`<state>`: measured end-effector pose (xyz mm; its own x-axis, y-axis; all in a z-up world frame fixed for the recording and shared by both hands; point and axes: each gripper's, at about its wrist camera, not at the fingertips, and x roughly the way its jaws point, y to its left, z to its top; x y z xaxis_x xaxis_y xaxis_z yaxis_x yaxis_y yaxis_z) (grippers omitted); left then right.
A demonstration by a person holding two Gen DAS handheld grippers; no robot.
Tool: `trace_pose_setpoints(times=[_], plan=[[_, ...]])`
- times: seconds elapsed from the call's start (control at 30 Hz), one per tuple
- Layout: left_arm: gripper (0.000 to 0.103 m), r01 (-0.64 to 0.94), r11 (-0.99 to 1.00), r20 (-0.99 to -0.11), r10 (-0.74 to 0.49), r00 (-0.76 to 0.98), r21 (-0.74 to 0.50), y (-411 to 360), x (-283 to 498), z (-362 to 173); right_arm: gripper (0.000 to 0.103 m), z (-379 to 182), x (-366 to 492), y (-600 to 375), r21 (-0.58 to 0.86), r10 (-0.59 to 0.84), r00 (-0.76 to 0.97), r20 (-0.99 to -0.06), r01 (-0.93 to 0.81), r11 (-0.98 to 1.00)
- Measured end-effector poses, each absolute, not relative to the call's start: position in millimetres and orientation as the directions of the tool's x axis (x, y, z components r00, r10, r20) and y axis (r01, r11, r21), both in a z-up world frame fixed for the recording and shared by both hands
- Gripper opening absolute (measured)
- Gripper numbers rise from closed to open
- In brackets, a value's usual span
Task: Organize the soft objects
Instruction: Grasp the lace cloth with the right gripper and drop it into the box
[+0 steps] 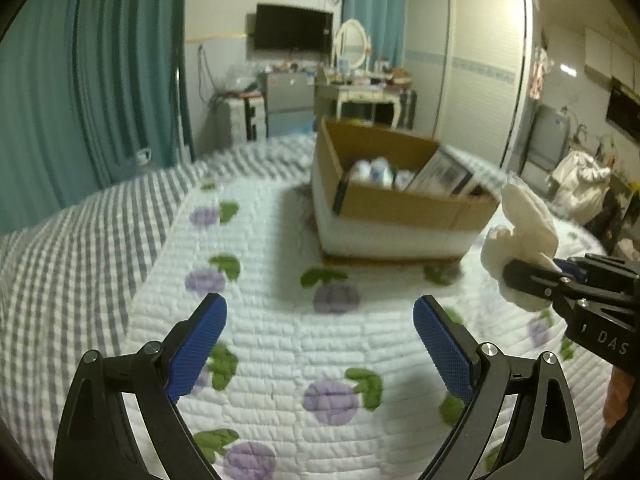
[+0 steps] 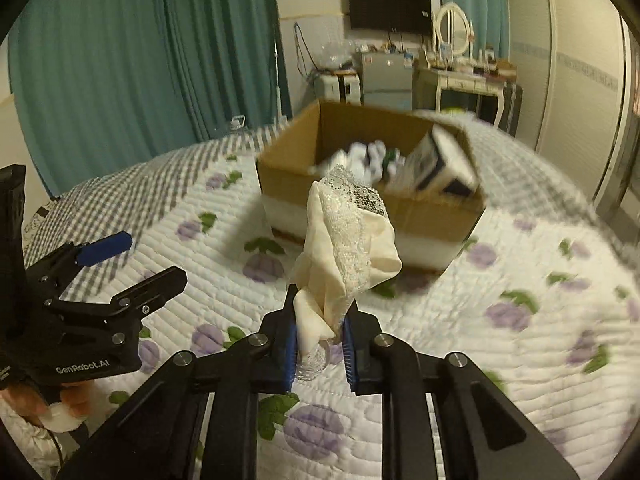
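On the quilted bed (image 2: 520, 380) a cardboard box (image 2: 432, 220) already holds some blurred items. The right gripper (image 2: 319, 344), fingers clenched on a cream lace cloth (image 2: 348, 240), carries it short of the box; the left gripper (image 1: 320, 344) hangs released, empty.

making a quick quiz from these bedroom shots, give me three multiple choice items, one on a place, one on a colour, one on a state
1. Where does the cardboard box stand?
A. on the quilted bed cover
B. on the dressing table
C. on the floor

2. What colour are the pads of the left hand-held gripper?
A. red
B. blue
C. yellow

3. What state is the right hand-held gripper in?
A. open and empty
B. shut on a book
C. shut on the cream lace cloth

Answers:
1 A, the box rests on the floral bed cover.
2 B, both pads show blue.
3 C, the cream lace cloth is pinched between its fingers and stands up from them.
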<state>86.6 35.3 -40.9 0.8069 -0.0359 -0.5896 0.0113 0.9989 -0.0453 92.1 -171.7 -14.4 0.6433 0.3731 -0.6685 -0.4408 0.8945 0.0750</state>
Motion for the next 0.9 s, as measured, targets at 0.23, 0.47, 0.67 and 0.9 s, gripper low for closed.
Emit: trace_pose_setpoints(times=[0.23, 0.47, 0.67, 0.9], plan=[[0.096, 0.018, 1.0, -0.482, -0.015, 0.876, 0.001, 28, 87, 18, 0.018, 52, 93, -176, -0.003, 0.358, 0.708, -0.609, -0.454, 0.891], [0.096, -0.013, 1.0, -0.397, 0.01, 0.918, -0.004, 32, 123, 51, 0.018, 94, 120, -167, -0.067, 0.359, 0.753, -0.551, -0.469, 0.881], [0.096, -0.03, 0.999, -0.377, 0.018, 0.926, -0.026, 36, 179, 46, 0.018, 98, 177, -158, -0.036, 0.382, 0.755, -0.534, -0.472, 0.881], [0.096, -0.047, 0.999, -0.409, 0.05, 0.911, 0.018, 32, 243, 9, 0.018, 57, 261, -148, 0.017, 0.377, 0.726, -0.574, -0.45, 0.893]])
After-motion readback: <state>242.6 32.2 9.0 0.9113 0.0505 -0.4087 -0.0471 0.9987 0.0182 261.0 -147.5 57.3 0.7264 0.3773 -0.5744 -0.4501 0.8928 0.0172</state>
